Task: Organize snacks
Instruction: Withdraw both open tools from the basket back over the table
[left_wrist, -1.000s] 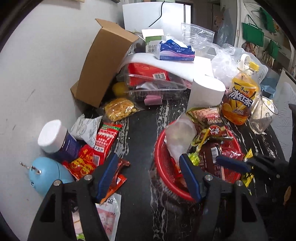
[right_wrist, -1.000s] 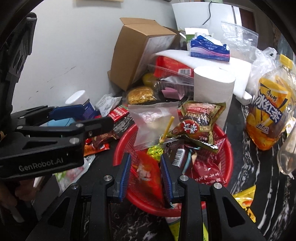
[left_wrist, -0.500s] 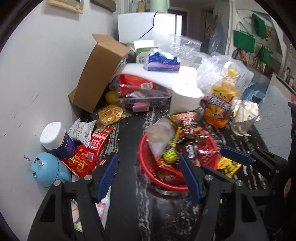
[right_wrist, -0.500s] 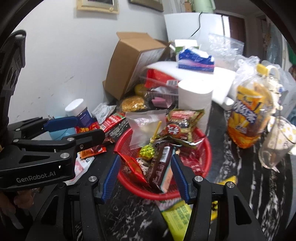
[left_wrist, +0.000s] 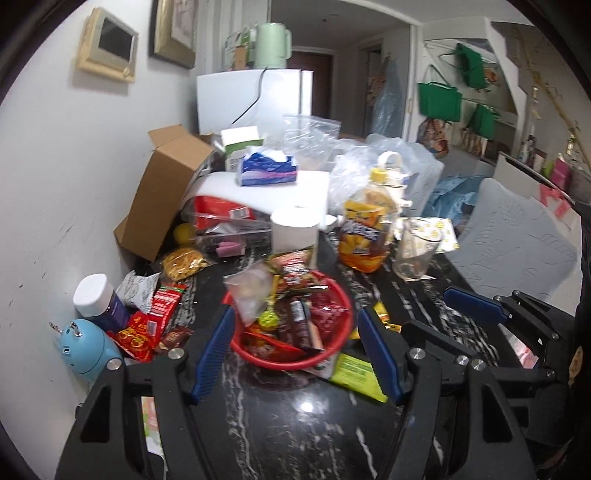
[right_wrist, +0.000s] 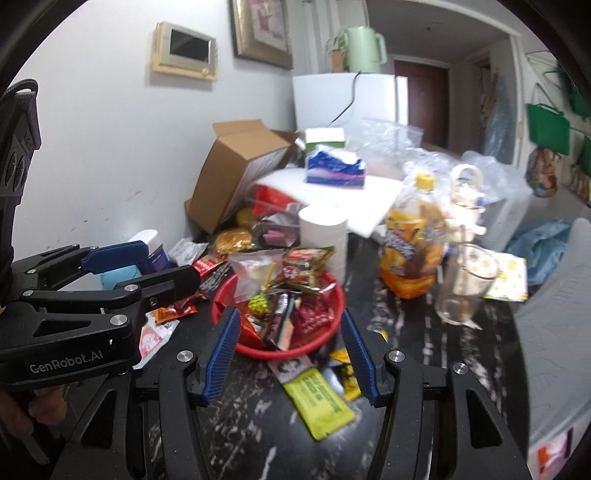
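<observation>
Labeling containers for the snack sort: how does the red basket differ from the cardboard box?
The red basket is round, shallow plastic; the cardboard box is tall, brown and square-edged.
The basket sits flat mid-table, open side up; the box leans tilted near the wall, flaps open.
The basket is heaped with snack packets; what the box holds cannot be seen.
Both stand on the dark marble table.
</observation>
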